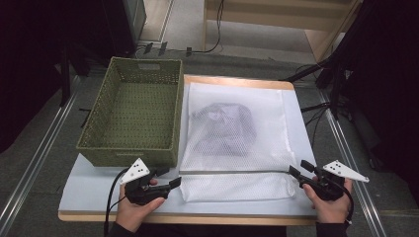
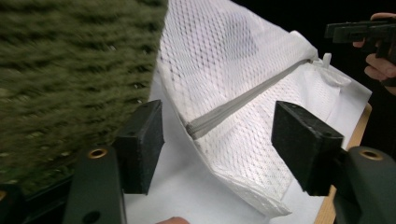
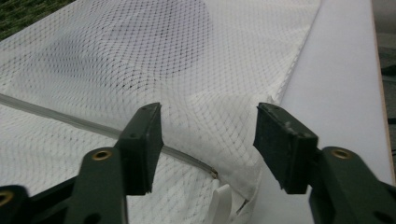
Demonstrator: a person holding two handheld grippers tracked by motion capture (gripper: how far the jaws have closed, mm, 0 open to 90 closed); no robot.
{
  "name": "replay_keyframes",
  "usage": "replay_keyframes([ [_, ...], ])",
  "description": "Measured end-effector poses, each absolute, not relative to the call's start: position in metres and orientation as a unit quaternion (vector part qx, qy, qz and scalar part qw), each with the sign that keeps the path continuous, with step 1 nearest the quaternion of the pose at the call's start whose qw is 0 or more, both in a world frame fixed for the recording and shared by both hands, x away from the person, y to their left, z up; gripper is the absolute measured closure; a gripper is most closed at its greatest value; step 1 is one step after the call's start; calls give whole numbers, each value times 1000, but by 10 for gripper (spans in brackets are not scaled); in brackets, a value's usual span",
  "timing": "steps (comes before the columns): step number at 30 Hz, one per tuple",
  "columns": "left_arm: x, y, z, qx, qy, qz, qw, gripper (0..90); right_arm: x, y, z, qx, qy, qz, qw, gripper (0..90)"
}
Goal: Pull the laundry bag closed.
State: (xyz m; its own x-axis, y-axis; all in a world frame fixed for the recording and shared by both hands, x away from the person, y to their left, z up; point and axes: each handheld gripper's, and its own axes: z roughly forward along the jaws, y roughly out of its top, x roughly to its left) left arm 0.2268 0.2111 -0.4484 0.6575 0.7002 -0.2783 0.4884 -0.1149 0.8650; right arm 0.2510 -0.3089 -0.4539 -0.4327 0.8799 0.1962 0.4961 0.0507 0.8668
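Lying flat on the white desk, the mesh laundry bag fills the desk's middle and right half, its zipper line running from 9 to 3 o'clock near the front edge. At the zipper's 9 o'clock end the left gripper has its fingers spread apart, clear of the mesh, with the zipper's end lying between them untouched. At the 3 o'clock end the right gripper likewise stands with fingers apart, above the zipper's white pull tab. Bare desk runs in a narrow strip before the bag and along its 3 o'clock side. At 10 o'clock a green woven basket sits just beside the bag's edge. The bag is white netting, slightly rumpled, with a dark garment showing dimly through its far half.
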Motion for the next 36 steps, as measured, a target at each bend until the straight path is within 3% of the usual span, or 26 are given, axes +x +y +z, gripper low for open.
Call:
replay_keyframes([
  [13, 223, 235, -441, 741, 388, 152, 526, 118, 251, -305, -449, 474, 699, 487, 224, 204],
  [17, 223, 242, -441, 743, 375, 156, 532, 10, 252, -303, -450, 472, 702, 483, 227, 150],
  [22, 222, 249, -441, 736, 380, 180, 531, 4, 251, -303, -451, 471, 702, 482, 231, 127],
  [28, 221, 263, -440, 725, 374, 198, 543, 0, 250, -305, -451, 475, 697, 486, 229, 5],
  [36, 221, 263, -443, 730, 376, 199, 535, 0, 251, -304, -453, 475, 698, 485, 229, 4],
])
